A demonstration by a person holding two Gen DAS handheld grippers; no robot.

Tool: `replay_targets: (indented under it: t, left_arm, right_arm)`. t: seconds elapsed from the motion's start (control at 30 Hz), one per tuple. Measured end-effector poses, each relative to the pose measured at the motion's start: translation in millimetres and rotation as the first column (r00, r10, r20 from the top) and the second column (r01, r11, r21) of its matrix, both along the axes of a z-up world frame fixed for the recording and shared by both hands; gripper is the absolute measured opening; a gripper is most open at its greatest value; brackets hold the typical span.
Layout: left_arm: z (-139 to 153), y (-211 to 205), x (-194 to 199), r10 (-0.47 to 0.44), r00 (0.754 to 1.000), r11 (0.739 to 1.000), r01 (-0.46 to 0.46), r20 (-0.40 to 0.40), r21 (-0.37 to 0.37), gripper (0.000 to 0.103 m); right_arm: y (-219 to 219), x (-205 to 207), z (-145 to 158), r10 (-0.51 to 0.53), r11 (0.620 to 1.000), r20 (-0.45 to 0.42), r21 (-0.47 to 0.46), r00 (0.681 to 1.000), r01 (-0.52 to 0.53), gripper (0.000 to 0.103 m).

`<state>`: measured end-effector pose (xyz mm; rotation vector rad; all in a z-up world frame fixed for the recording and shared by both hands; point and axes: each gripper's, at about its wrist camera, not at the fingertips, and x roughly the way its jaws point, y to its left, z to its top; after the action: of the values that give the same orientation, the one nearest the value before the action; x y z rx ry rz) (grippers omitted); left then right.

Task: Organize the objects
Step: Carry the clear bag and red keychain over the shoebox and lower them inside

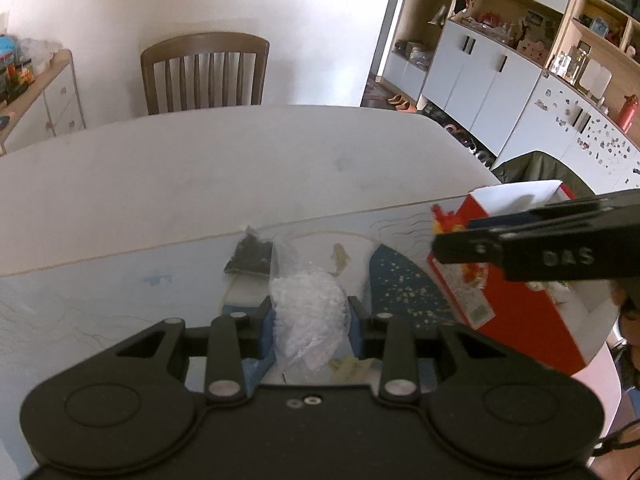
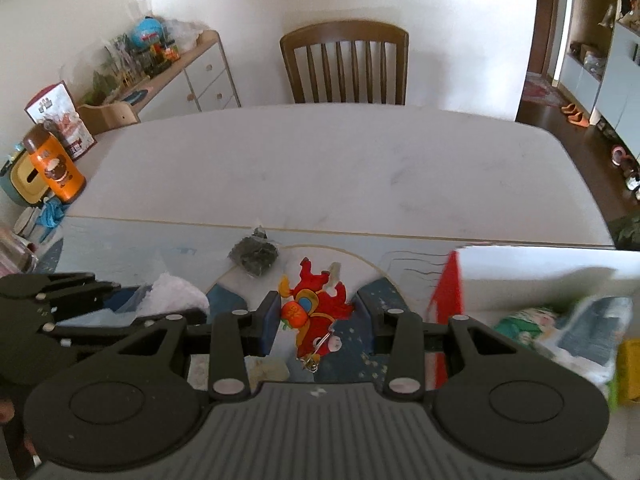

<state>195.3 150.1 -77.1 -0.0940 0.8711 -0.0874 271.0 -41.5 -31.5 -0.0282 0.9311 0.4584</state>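
A clear bag of white beads [image 1: 308, 312] sits low in the middle of the left wrist view, pinched between the blue pads of the left tool [image 1: 310, 320] above a pale blue illustrated mat [image 1: 120, 300]. In the right wrist view, a red ornament [image 2: 316, 312] with an orange pumpkin-like piece lies at centre frame between the fingers of the right tool [image 2: 318, 320]; the fingers stand spread, with a gap on the right side. Just above it on the mat lies a small bag of dark bits [image 2: 254, 256]. A red and white box [image 1: 516, 280] stands at the right edge. Beyond stretches the white surface [image 2: 340, 160], and a wooden chair [image 2: 346, 64] at top centre.
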Motion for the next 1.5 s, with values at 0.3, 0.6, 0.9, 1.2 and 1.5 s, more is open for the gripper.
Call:
replay_targets:
  t: [0.3,0.6,0.9,1.2,1.5]
  left_arm:
    - [32.3,-34.1,0.2,-0.052,0.998,0.999,0.053,0.041,-0.001,0.034]
    - [45.0,-83.3,6.4,-0.111,0.992,0.994,0.112,0.065,-0.004,0.034]
    - [47.4,-132.5,13.1,-0.155,0.986,0.988,0.154,0.067,0.013,0.034]
    - [41.2,-178.2,21.8,-0.176,0.983,0.984,0.176,0.052,0.01,0.034]
    - [24.6,-226.2,29.7,-0.207,0.978,0.978,0.207,0.0,0.001,0.034]
  right_arm:
    - [-45.3,-25.0,33.0,-0.04,0.999,0.032,0.02,0.999,0.039,0.039]
    - [-107.3,-32.2,44.4,-0.109,0.994,0.056,0.028,0.992,0.107,0.039]
    - [-170.0,-35.7,35.1,-0.179,0.984,0.052,0.021,0.983,0.178,0.039]
    - [-229.6,-37.7,18.9,-0.216,0.976,0.042,0.005,0.975,0.216,0.039]
    - [-266.2,-34.8,-10.6,-0.206,0.978,0.001,-0.033,0.979,0.206,0.039]
